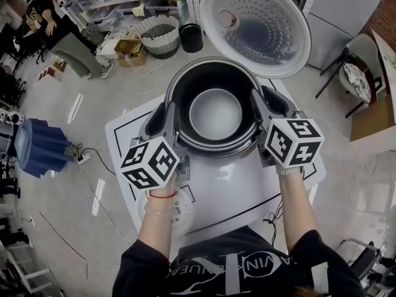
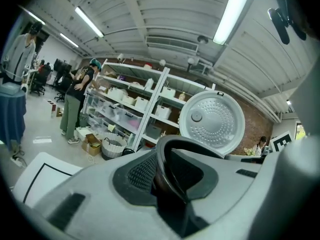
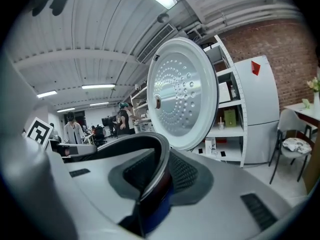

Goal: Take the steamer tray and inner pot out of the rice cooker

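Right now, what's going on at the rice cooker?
A person works with a hand-held gripper in each hand. The rice cooker stands on the white table with its lid swung open. The left gripper is clamped on the left rim of the dark inner pot, and the right gripper on the right rim. The pot sits in the cooker; whether it has started to lift can't be told.

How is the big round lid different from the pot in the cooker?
The lid is silvery with little dots and stands tipped open; the pot is dark-walled, smooth and sits level. Nothing holds the lid, while the left gripper and right gripper each pinch the pot's rim. Both are round.
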Demonstrator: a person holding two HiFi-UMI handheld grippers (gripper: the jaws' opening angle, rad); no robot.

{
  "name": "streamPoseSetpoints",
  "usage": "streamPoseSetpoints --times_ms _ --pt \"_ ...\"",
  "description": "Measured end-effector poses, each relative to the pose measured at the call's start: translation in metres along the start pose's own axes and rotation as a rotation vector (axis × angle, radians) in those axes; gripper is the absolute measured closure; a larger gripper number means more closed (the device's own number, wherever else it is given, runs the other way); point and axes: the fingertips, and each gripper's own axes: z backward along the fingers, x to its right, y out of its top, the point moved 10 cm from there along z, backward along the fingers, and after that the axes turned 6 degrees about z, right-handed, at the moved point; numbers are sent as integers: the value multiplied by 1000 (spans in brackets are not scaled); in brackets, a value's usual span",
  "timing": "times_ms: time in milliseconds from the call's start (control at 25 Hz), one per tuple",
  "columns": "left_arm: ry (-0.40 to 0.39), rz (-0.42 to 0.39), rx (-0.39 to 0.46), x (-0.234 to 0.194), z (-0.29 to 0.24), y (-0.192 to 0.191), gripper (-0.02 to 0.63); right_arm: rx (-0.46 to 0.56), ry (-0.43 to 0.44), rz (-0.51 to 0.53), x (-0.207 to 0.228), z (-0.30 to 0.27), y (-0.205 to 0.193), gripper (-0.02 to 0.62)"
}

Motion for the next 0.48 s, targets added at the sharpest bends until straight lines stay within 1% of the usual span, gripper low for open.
streamPoseSetpoints --times_ms 160,480 --pt "-13 -28 27 10 4 8 528 17 3 -7 2 5 6 506" --pt "-16 -39 82 22 17 23 537 86 16 18 -2 17 25 508"
